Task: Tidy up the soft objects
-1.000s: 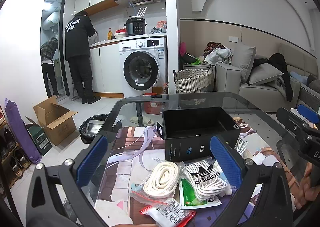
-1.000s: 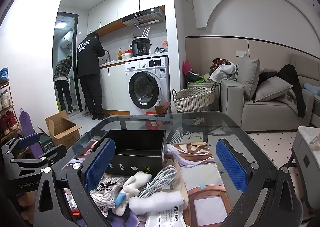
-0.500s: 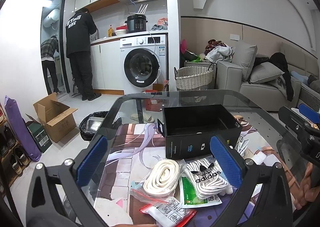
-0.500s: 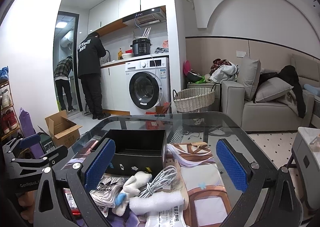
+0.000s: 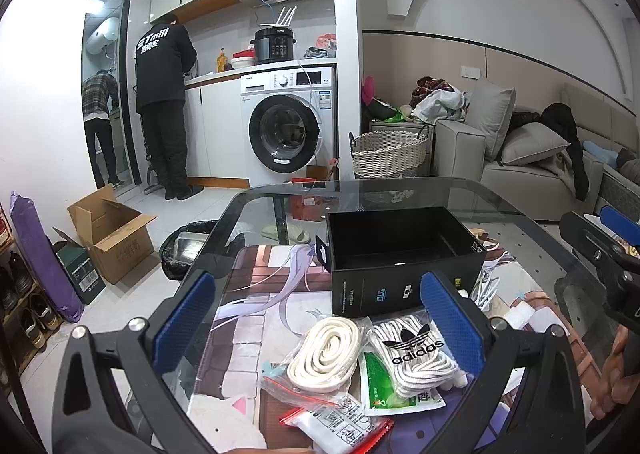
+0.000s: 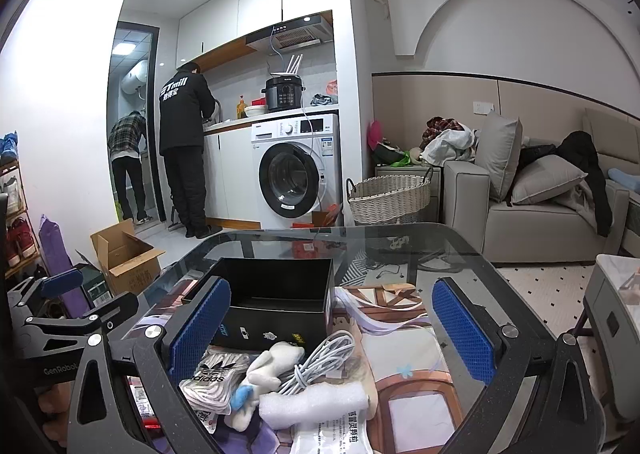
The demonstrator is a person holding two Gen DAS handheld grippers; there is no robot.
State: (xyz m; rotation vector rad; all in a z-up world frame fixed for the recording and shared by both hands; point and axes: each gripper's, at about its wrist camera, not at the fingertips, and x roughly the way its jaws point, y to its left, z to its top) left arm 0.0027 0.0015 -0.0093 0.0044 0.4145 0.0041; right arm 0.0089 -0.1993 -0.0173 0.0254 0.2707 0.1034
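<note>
Nearest the cameras: left tool (image 5: 320,328) and right tool (image 6: 330,330) both spread wide, holding nothing | below them: bagged laces (image 5: 324,354), cable (image 6: 320,358), foam (image 6: 312,402) heaped on counter (image 5: 256,318) | behind: black box (image 5: 400,254) empty | step: likely choosing first pick | next: lower, close on laces.

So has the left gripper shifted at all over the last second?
Yes, slightly. In the left wrist view the black box and washing machine sit a little lower than before, so the left gripper has tilted or lifted upward, jaws open.
</note>
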